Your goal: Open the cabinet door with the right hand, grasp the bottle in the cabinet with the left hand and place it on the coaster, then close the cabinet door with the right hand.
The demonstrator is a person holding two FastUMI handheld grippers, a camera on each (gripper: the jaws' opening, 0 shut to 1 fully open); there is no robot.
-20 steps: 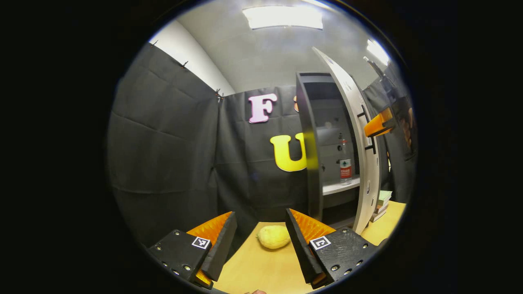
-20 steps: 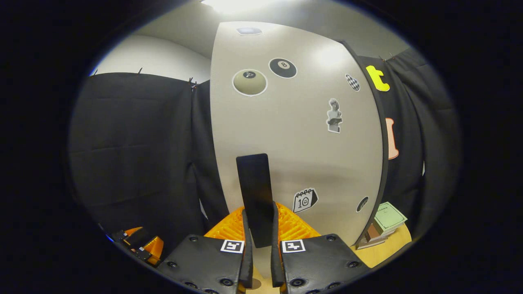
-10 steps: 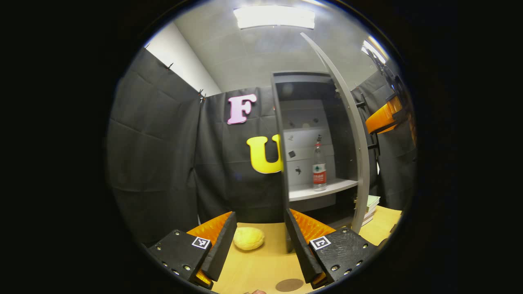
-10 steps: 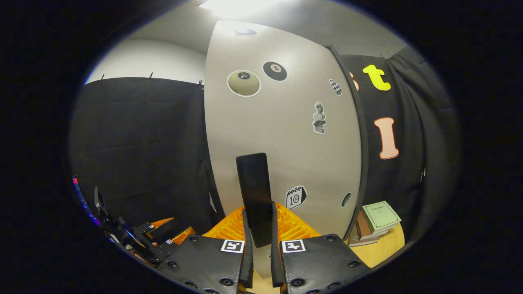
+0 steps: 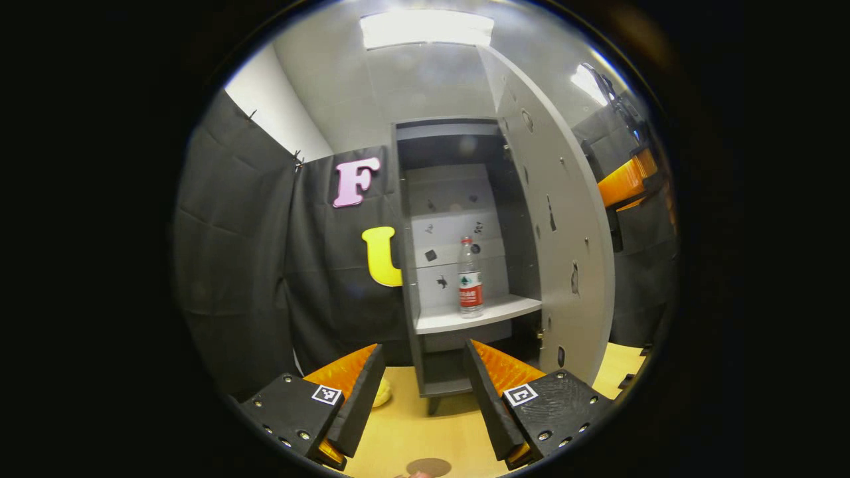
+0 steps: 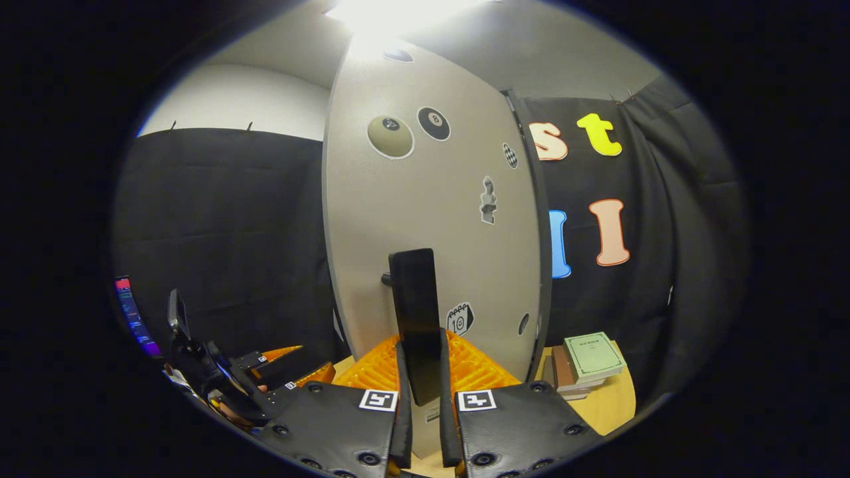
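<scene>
Bottle point(image 5: 470, 277) upright on cabinet shelf point(image 5: 478, 315) — likely light, slick plastic, grip mid-body; left gripper point(image 5: 422, 388) wide, right gripper point(image 6: 422, 425) clamping door handle point(image 6: 415, 312).

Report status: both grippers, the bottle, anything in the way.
Right gripper shut on the door handle, cabinet door swung open. Left gripper open, short of the cabinet. Bottle upright on the shelf, nothing blocking it.

Bright ceiling panel point(image 5: 427, 28) at 12 o'clock in both views, blown out in right gripper view. Even, soft light; dim inside cabinet point(image 5: 458, 199) top. Strong fisheye bending toward edges, door point(image 6: 431, 212) bowed. Focus sharp, slight softness at rim.
</scene>
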